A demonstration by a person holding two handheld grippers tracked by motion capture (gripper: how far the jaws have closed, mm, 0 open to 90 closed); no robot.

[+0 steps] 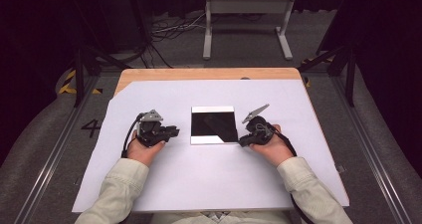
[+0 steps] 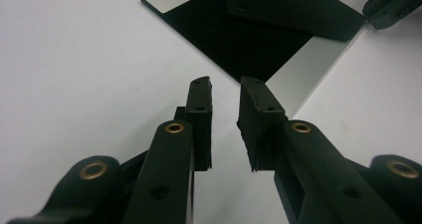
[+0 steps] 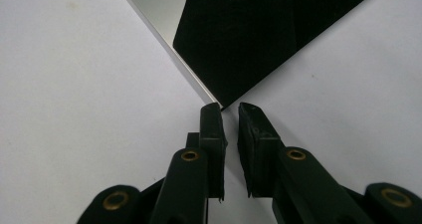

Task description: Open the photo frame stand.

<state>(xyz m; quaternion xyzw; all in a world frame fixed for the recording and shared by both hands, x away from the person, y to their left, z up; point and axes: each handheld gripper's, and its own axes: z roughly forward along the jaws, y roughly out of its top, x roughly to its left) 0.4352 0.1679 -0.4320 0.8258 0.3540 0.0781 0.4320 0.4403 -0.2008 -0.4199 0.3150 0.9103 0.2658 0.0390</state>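
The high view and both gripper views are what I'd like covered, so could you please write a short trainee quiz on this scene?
1. True or false: the left hand-held gripper is clamped on the mirror plate.
2. Which hand-held gripper has its tips at a corner of the plate? A left, B right.
3. Fill in: the plate lies on a ____ sheet.

Key: 1 false, its jaws stand apart above the sheet. 2 B, the right hand-held gripper. 3 white.

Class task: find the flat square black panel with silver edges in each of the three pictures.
High view: flat square black panel with silver edges at table centre, between both grippers.
Left gripper view: upper centre, beyond the jaws.
Right gripper view: top centre, corner at the jaw tips.
Shared landmark: its silver edge strip.
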